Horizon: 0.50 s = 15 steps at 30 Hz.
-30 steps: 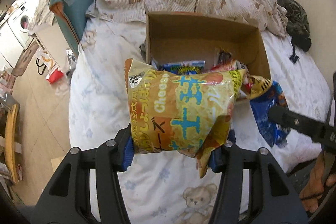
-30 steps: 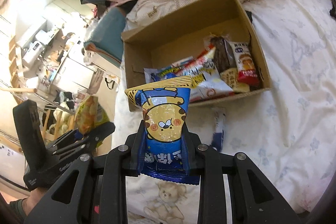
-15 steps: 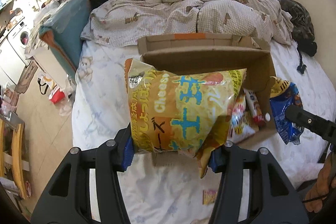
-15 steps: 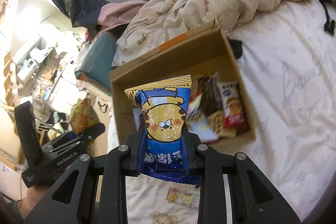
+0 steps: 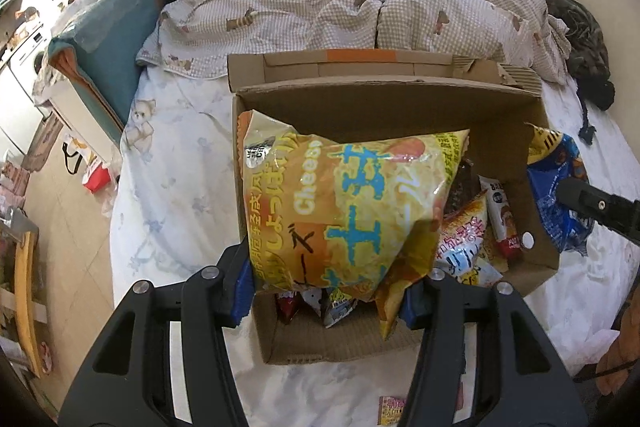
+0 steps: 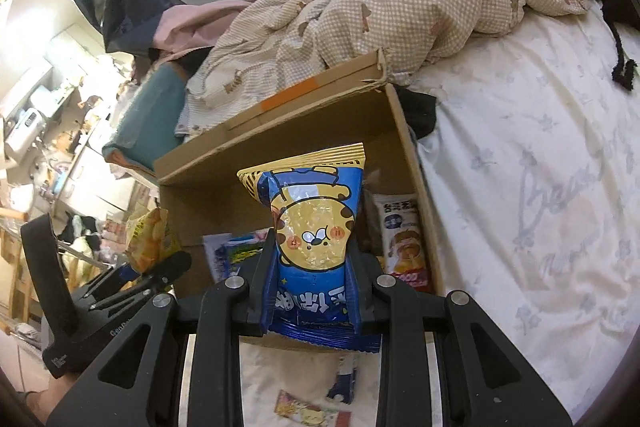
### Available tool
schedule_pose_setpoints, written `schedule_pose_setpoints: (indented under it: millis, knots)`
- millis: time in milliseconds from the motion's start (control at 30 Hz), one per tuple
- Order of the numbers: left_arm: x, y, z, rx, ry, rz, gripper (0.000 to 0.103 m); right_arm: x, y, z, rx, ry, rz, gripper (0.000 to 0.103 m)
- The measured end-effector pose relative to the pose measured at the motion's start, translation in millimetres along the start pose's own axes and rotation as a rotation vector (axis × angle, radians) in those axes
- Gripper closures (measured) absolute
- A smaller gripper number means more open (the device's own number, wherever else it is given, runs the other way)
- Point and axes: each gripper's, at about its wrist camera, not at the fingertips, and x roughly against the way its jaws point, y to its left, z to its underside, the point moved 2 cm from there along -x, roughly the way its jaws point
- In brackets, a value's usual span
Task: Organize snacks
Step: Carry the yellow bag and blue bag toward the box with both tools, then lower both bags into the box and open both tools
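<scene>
My left gripper [image 5: 326,289] is shut on a big yellow cheese snack bag [image 5: 344,207] and holds it over the open cardboard box [image 5: 384,107] on the bed. Several snack packets [image 5: 476,247] lie inside the box. My right gripper [image 6: 308,291] is shut on a blue snack bag with a cartoon tiger [image 6: 310,227], held above the near edge of the same box [image 6: 280,131]. The blue bag also shows at the right of the left wrist view [image 5: 556,187]. The left gripper with its yellow bag [image 6: 150,239] shows at the left of the right wrist view.
The box sits on a white printed bedsheet [image 5: 176,163]. A checked quilt [image 5: 360,3] is heaped behind it. Small loose packets lie on the sheet in front of the box [image 6: 312,407] [image 5: 390,409]. A teal cushion [image 5: 108,47] and the room floor lie to the left.
Both grippers have moved forward and higher over the box, each still holding its bag. The box interior now lies right under the bags.
</scene>
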Motion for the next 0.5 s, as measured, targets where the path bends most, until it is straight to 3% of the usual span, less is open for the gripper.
schedule_pose_setpoints:
  millis: [133,300,500]
  knots:
    - [-4,-4,0,-0.009,0.014,0.039,0.05,-2,-5,-1,-0.022,0.008,0.001,0.073]
    - [-1,-2,-3,-0.01,-0.005,0.024,0.049,-9,-6,-1,-0.038,0.024,0.0,0.073]
    - [1,5,-2,0.021,-0.009,0.051,0.04,-13,-3,0,-0.043,0.041,-0.011,0.071]
